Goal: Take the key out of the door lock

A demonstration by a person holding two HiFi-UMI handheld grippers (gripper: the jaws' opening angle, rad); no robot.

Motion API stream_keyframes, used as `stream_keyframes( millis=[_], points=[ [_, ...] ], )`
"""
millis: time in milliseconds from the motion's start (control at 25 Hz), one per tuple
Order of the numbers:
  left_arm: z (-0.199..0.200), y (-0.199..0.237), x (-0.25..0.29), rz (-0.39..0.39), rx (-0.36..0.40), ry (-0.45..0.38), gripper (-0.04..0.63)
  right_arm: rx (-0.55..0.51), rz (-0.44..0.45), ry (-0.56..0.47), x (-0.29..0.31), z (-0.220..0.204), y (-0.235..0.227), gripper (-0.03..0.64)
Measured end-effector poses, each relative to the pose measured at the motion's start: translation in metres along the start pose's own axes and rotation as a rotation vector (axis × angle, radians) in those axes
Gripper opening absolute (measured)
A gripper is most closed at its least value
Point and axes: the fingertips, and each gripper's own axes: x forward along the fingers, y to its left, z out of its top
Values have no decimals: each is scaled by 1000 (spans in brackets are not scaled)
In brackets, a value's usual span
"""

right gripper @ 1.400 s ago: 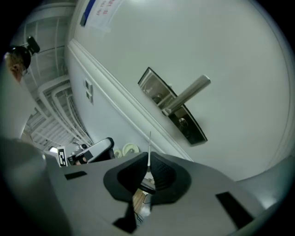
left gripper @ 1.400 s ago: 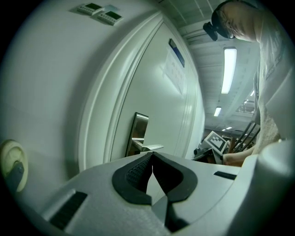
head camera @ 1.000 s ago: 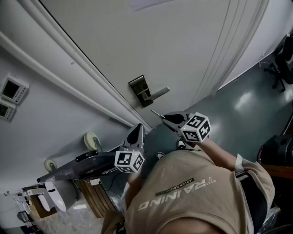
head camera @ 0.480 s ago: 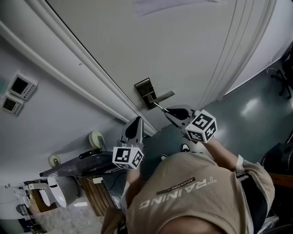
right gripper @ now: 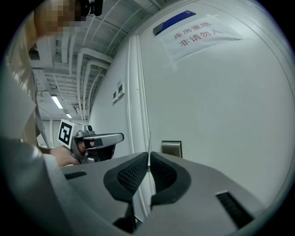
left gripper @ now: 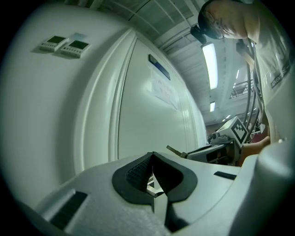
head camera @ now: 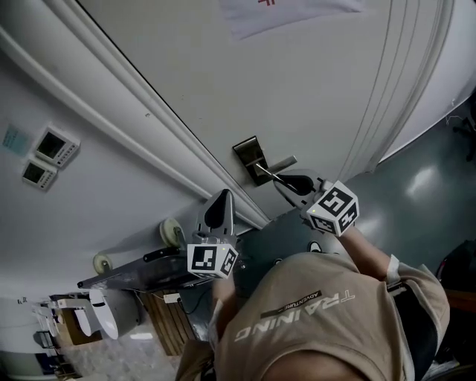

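The dark metal lock plate (head camera: 251, 155) with its lever handle (head camera: 280, 161) sits on the white door (head camera: 297, 82). My right gripper (head camera: 281, 179) is shut on a thin silver key (head camera: 266, 171), whose tip reaches the plate's lower part just under the handle. Whether the key touches the plate I cannot tell. In the right gripper view the key blade (right gripper: 148, 146) stands up between the shut pads of the right gripper (right gripper: 148, 159), with the lock plate (right gripper: 171, 148) just beyond. My left gripper (head camera: 221, 201) is shut and hangs apart, lower left of the lock; nothing held shows in the left gripper (left gripper: 152, 162).
A paper sign (head camera: 290, 11) hangs high on the door. Two wall control panels (head camera: 46, 158) sit left of the door frame. A wheeled cart (head camera: 141, 269) stands at the lower left. Green floor (head camera: 420, 182) lies to the right.
The right gripper with the key has moved from well below the lock up to the lock plate. The left gripper has stayed shut in much the same place.
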Motion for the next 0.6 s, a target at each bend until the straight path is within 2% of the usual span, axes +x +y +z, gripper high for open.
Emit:
stream_keyframes(
  millis=[240, 400, 600],
  points=[
    [-2, 5, 3, 11, -9, 7, 9, 6, -3, -16, 2, 9, -5, 28],
    [5, 5, 10, 17, 30, 1, 9, -43, -45, -33, 0, 19, -13, 28],
    [21, 22, 15, 119, 86, 23, 9, -107, -104, -72, -3, 37, -30, 28]
  ],
)
